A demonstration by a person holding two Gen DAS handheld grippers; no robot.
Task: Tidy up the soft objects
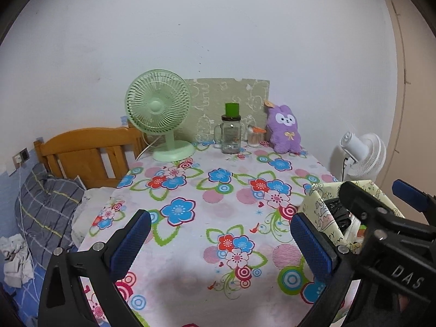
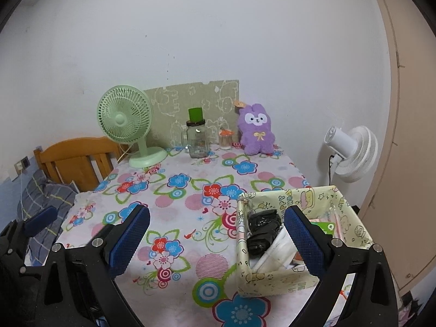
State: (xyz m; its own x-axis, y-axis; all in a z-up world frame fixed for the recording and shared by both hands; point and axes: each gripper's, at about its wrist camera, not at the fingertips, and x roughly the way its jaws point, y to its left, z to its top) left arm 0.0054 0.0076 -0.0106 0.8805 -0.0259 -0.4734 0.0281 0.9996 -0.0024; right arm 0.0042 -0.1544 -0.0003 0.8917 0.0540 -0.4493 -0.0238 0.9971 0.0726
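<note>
A purple plush bunny (image 1: pixel 284 129) (image 2: pixel 256 130) sits upright at the far edge of the table against the wall. A cream fabric storage basket (image 2: pixel 275 276) (image 1: pixel 321 204) stands near the front right, holding a black bundle (image 2: pixel 263 230) and white items. My left gripper (image 1: pixel 222 241) hovers open over the flowered cloth, nothing between its blue pads. Beside the basket's left wall my right gripper (image 2: pixel 218 235) is open too, its right finger (image 2: pixel 305 242) in front of the basket. The right gripper (image 1: pixel 381 199) also shows in the left wrist view.
A green desk fan (image 1: pixel 158 114) (image 2: pixel 126 125), a glass jar with a green lid (image 1: pixel 231 129) (image 2: pixel 196 135) and a small orange-lidded container (image 1: pixel 256 136) line the table's back. A white fan (image 2: pixel 351 152) stands right; a wooden headboard (image 1: pixel 87 155) and plaid pillow (image 1: pixel 46 207) lie left.
</note>
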